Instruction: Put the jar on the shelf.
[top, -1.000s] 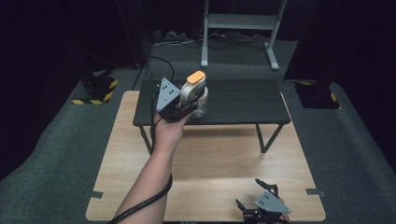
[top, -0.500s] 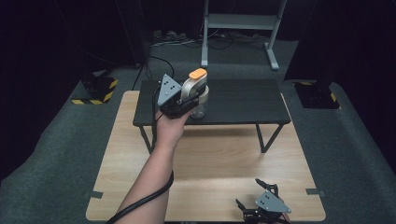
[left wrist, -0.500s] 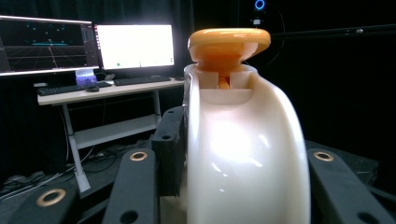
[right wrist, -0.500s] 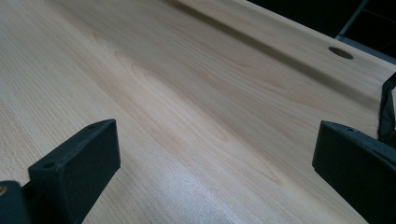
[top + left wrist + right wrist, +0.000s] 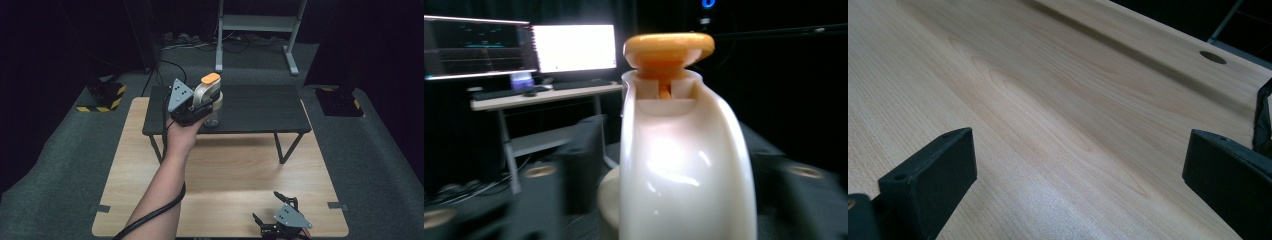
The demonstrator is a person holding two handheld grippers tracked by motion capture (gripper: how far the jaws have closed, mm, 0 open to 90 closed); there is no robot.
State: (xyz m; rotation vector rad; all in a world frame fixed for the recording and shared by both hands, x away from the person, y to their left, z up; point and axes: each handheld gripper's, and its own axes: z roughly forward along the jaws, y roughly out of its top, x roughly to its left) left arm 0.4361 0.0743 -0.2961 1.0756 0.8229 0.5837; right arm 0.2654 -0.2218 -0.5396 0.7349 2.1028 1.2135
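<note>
Dispenser [image 5: 209, 97]: cream handle, orange lever, clear body. On dark shelf [image 5: 260, 107], near its left front corner. Likely light, rigid, slippery; take by handle. Left gripper [image 5: 192, 107] clamps handle. Right gripper [image 5: 280, 225] spread, empty, tabletop [image 5: 225, 170] front edge.

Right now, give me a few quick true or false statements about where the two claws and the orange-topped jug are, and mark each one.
1. The left claw is shut on the handle of the white jug. True.
2. The jug's lid is blue. False: it is orange.
3. The right claw is open, low over the light wooden table. True.
4. The right claw is holding a cup. False: its jaws stand wide apart with bare wood between them.
5. The jug is at the small black table that stands on the wooden one. True.
6. The jug lies on the grey carpet. False: it is upright at the black table.
</note>
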